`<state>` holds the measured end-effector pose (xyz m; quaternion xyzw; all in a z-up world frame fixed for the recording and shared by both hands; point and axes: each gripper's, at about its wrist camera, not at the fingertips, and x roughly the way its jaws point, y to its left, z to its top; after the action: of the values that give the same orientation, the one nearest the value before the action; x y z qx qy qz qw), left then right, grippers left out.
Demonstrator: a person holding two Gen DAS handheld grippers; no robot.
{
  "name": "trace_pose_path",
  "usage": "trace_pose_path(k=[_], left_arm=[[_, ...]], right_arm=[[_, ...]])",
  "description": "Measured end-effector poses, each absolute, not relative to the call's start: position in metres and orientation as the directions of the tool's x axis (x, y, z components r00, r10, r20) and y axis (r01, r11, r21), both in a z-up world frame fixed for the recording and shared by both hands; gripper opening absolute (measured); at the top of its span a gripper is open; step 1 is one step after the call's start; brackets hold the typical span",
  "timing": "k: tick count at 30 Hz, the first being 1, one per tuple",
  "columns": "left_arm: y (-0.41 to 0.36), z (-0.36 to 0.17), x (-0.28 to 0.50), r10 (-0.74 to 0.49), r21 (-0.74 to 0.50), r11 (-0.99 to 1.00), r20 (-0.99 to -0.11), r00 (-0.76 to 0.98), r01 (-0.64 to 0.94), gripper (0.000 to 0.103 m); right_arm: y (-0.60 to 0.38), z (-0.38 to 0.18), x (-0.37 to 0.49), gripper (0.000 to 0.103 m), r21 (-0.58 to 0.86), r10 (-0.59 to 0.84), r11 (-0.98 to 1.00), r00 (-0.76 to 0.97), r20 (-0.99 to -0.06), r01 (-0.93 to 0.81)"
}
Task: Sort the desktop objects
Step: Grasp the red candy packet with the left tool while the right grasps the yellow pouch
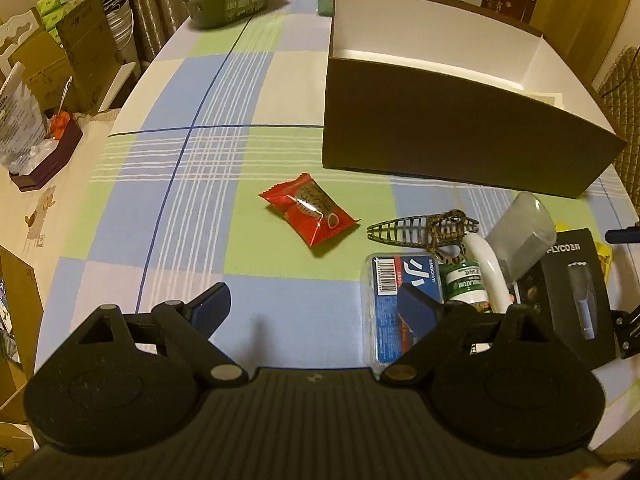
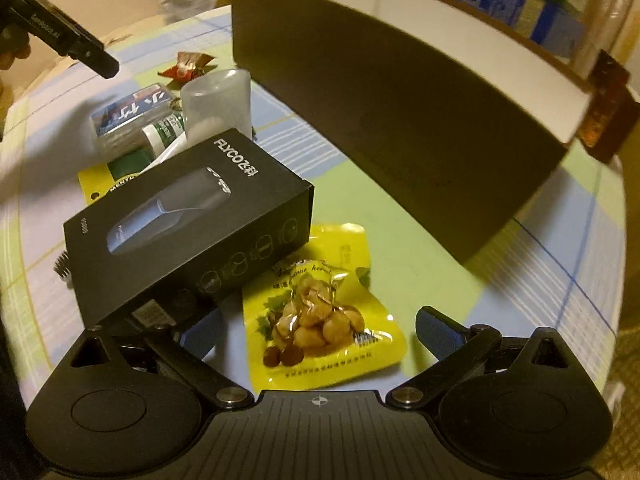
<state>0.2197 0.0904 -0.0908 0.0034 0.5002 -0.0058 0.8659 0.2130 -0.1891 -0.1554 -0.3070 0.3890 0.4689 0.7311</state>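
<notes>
We see a red snack packet (image 1: 309, 209) lying flat just ahead of our left gripper (image 1: 316, 312), whose jaws stand apart with nothing between them. A yellow nut pouch (image 2: 320, 312) lies between the spread, empty jaws of our right gripper (image 2: 316, 330), a black shaver box (image 2: 188, 224) overlapping it. Beyond both stands a dark open carton (image 1: 460, 136) on the checked tablecloth (image 1: 192, 208). Cardboard boxes (image 1: 60, 52) crowd the room's left edge.

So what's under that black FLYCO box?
The FLYCO box rests tilted on a pile: a yellow nut packet pokes out at its near corner, a yellow card and a green-labelled bottle at its far end. Anything beneath its middle is hidden.
</notes>
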Motion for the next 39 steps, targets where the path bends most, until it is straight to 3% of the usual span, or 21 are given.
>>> trace_pose_path(k=[1,3,6,8,16,24,32,39], left_arm=[[0.090,-0.092,0.221,-0.005,0.001,1.000,-0.868,0.496,0.012,0.088],[0.090,-0.094,0.222,0.000,0.003,1.000,-0.872,0.489,0.006,0.088],[0.090,-0.095,0.225,0.003,0.002,1.000,-0.876,0.483,-0.002,0.088],[0.091,-0.096,0.227,0.005,0.004,1.000,-0.877,0.481,-0.004,0.088],[0.093,-0.095,0.236,-0.005,0.002,1.000,-0.871,0.491,0.014,0.088],[0.096,-0.101,0.256,-0.017,0.004,0.999,-0.865,0.502,0.041,0.088],[0.103,-0.114,0.288,-0.028,-0.006,0.999,-0.865,0.502,0.045,0.086],[0.104,-0.134,0.319,-0.020,-0.022,1.000,-0.882,0.472,0.002,0.063]], right_arm=[[-0.189,-0.157,0.215,0.099,-0.076,0.449,0.366,0.247,-0.859,-0.928],[-0.189,-0.157,0.220,0.083,-0.050,0.471,0.359,0.227,-0.853,-0.932],[-0.190,-0.155,0.221,0.069,-0.014,0.498,0.352,0.200,-0.844,-0.936],[-0.189,-0.154,0.216,0.066,-0.034,0.503,0.345,0.216,-0.837,-0.938],[-0.210,-0.152,0.207,0.065,-0.046,0.441,0.529,0.321,-0.838,-0.847],[-0.244,-0.148,0.212,0.065,0.001,0.302,0.838,0.463,-0.833,-0.546],[-0.267,-0.138,0.218,0.065,0.013,0.222,0.925,0.513,-0.829,-0.379],[-0.266,-0.136,0.218,0.066,0.015,0.197,0.944,0.523,-0.829,-0.331]])
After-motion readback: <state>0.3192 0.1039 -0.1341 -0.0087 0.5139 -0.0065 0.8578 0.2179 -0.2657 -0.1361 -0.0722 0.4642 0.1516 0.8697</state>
